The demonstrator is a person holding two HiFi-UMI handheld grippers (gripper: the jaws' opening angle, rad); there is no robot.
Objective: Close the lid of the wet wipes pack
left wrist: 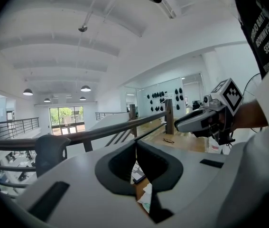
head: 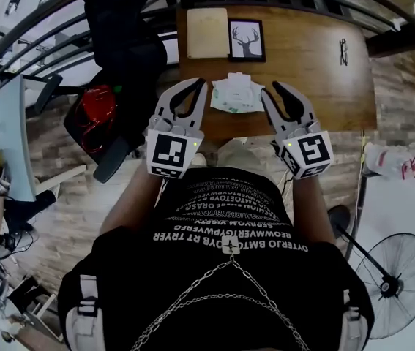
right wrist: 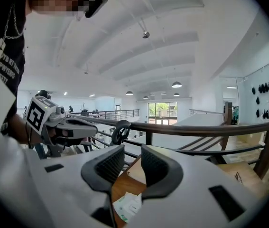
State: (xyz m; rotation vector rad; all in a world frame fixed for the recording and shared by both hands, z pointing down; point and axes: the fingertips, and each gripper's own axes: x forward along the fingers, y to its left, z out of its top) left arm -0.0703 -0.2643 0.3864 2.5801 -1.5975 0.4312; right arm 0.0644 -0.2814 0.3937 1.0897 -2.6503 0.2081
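The wipes pack [head: 236,95] lies flat on the wooden counter [head: 306,75], ahead of both tools and in the gap between them, lower than their tips. It is white with green print too small to read, and a white flap shows at its far edge.

The left hand-held gripper [head: 197,86] is just left of the pack. Its tips are together with nothing in them, leaving only a thin slit lower down through which a corner of the pack shows. The right hand-held gripper [head: 273,88] is just right of the pack. Its jaws are moderately apart and empty, and the pack is seen on the counter below the gap. Neither tool touches the pack.

Beyond the pack stands a black-framed deer picture [head: 247,40], with a tan notebook [head: 207,33] beside it, beyond the left tool. Glasses [head: 343,52] lie well off to the right of the right tool.

Each tool carries a cube with black-and-white square markers. The person's black shirt [head: 222,232] bears rows of white capitals, seen upside down and not clearly readable
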